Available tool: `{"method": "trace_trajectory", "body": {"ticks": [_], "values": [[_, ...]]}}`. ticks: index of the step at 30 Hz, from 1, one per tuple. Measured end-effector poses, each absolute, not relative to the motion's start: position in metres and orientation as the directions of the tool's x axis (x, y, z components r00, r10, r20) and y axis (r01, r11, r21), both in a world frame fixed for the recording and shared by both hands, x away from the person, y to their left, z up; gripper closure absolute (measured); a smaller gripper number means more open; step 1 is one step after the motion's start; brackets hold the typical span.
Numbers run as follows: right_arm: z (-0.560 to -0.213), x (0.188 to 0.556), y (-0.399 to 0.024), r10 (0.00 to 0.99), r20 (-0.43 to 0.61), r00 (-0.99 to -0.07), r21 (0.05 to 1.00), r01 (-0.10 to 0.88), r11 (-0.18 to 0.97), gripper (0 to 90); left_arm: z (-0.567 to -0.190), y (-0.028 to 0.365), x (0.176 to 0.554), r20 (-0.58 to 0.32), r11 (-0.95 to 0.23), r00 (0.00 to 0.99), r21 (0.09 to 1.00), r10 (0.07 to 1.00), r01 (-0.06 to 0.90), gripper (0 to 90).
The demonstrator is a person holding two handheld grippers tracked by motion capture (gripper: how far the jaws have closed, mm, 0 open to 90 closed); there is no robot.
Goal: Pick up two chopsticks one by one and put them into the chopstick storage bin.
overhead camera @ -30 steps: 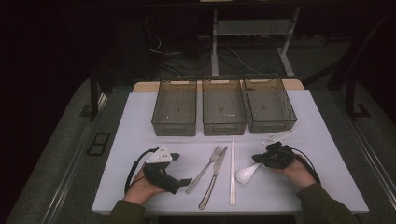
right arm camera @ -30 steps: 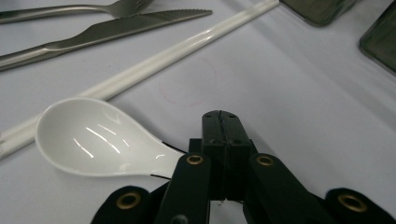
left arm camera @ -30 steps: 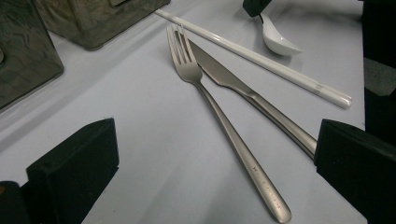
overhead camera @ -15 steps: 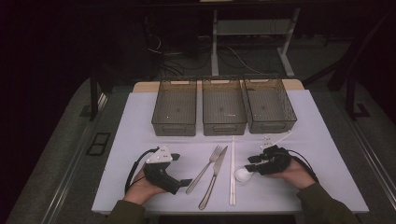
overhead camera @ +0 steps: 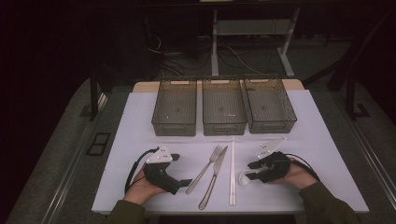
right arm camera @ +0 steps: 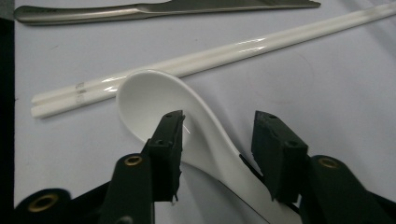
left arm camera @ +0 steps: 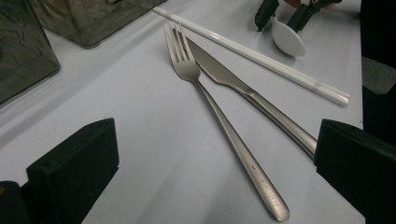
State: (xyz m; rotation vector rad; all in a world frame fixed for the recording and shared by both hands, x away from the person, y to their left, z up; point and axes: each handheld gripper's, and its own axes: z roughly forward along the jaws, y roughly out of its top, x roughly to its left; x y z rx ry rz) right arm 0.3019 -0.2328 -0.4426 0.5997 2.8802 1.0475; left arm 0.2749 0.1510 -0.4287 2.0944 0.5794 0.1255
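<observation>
A white ceramic spoon (right arm camera: 149, 102) lies on the white table beside a pair of white chopsticks (right arm camera: 224, 53). My right gripper (right arm camera: 217, 126) straddles its handle. Its jaws have just been opening: the left one sits at the bowl's edge and the right one stands clear of the spoon. From above, the right gripper (overhead camera: 250, 171) points left at the spoon (overhead camera: 243, 178). My left gripper (overhead camera: 181, 169) rests open at the front left, facing a steel fork (left arm camera: 187, 65) and knife (left arm camera: 219, 74) with nothing between its jaws.
Three empty clear bins (overhead camera: 175, 106) (overhead camera: 224, 106) (overhead camera: 270, 105) stand side by side at the back of the table. The fork (overhead camera: 205, 170), knife (overhead camera: 215, 179) and chopsticks (overhead camera: 232, 172) lie parallel between the hands. Dark floor surrounds the table.
The right gripper's jaws have parted from shut and now stand around the spoon, which has shifted slightly toward the chopsticks. The left hand has stayed put.
</observation>
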Motion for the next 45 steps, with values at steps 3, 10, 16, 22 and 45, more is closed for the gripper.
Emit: {"method": "trace_trajectory", "body": {"ticks": [3,10,16,22,45], "values": [[-0.442,0.302,-0.235,0.328,0.120,-0.937,0.623,0.329,0.710,64.5,-0.429,0.151,0.275,-0.132,-0.459,0.884,0.815,0.448,0.355,0.0],[-0.442,0.302,-0.238,0.265,0.176,-0.948,0.619,0.316,0.719,79.2,-0.429,0.150,0.275,-0.133,-0.459,0.884,0.814,0.448,0.355,0.0],[-0.440,0.303,-0.241,0.280,0.179,-0.943,0.623,0.329,0.710,81.0,-0.429,0.151,0.275,-0.130,-0.460,0.885,0.815,0.447,0.352,0.0],[-0.430,0.306,-0.258,0.362,0.183,-0.914,0.648,0.389,0.655,81.0,-0.428,0.151,0.275,-0.131,-0.461,0.885,0.814,0.447,0.353,0.0],[-0.436,0.333,-0.367,0.713,0.155,-0.684,0.640,0.619,0.455,80.8,-0.429,0.150,0.275,-0.133,-0.463,0.886,0.813,0.444,0.354,0.0]]}}
